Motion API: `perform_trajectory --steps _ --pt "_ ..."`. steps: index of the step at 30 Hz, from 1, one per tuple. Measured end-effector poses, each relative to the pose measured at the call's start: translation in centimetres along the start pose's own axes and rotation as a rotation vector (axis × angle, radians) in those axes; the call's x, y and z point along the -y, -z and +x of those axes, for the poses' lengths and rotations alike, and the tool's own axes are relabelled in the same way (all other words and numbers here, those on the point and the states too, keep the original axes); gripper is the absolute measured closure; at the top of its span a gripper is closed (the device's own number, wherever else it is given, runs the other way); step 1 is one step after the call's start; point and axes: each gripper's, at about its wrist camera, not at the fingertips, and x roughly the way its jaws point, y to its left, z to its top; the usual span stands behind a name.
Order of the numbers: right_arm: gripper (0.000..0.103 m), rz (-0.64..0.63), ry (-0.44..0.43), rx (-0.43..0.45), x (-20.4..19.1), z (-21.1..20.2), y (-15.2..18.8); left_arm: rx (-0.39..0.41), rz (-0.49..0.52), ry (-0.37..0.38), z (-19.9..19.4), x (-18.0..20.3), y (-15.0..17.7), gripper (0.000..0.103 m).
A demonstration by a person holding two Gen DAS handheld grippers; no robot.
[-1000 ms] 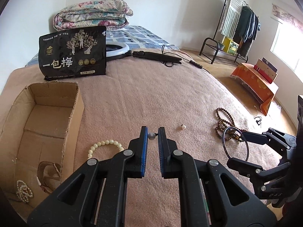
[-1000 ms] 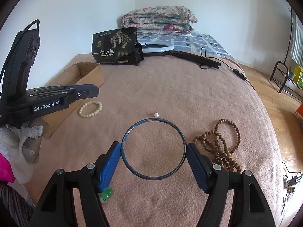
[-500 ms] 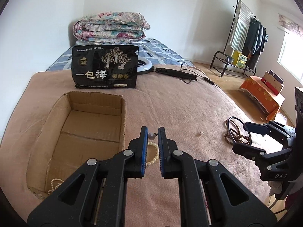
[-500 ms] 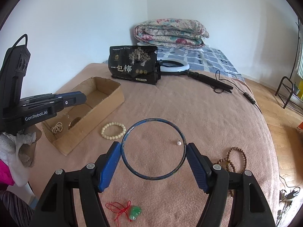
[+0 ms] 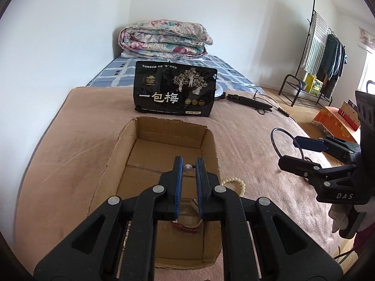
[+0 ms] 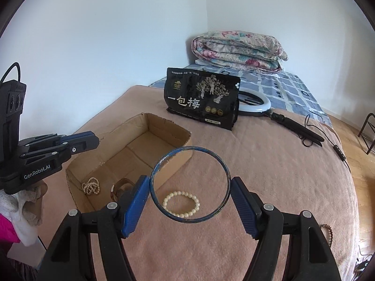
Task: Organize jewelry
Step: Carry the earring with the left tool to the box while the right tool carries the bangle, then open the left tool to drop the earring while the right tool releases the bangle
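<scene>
1. Over the box point(image 5: 164, 154), the left gripper point(image 5: 186, 168) pinches a small pearl point(image 5: 188, 168) between narrow-set fingers; the pearl sits at the fingertips, above the box floor. This looks like the drop-off step: the pearl is carried and placed over its target.
2. Next move, as I judge it: open the left fingers just enough for the pearl to fall inside. It is round and will roll, so a low release seems wise.
3. To the right, the right gripper point(image 6: 189, 187) holds a blue bangle point(image 6: 189, 184) across its width, fingers spread wide against the rim, in the air just beside the box's near corner. It should follow into the box.
4. Inside the box lie a pearl string point(image 6: 91, 186) and a brown band point(image 6: 120, 187); both leave bare floor.
5. On the blanket point(image 6: 269, 164), a cream bracelet point(image 6: 181, 203) waits just outside the box wall, and brown beads point(image 6: 328, 230) lie well apart at the right edge.
6. A black bag point(image 5: 174, 89) stands behind the box, clear of the drop. The two grippers are near each other, so they could collide.
</scene>
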Motion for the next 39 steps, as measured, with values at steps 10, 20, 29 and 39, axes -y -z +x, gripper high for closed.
perform_trajectory --steps 10,20,29,39 --pt "0.03 -0.014 -0.048 -0.013 -3.3 5.1 -2.9 -0.01 -0.026 -0.021 0.9 -3.4 0.5 0.094" --pt "0.03 -0.001 -0.07 -0.047 -4.6 9.5 -3.9 -0.024 -0.027 -0.021 2.3 -4.6 1.1 0.094" --pt "0.029 0.024 -0.081 -0.07 -4.8 11.4 -3.8 -0.052 -0.042 -0.005 3.3 -5.3 1.5 0.094" --pt "0.023 0.047 -0.073 -0.033 -4.3 9.8 -4.0 -0.046 -0.071 -0.024 2.8 -5.5 1.8 0.058"
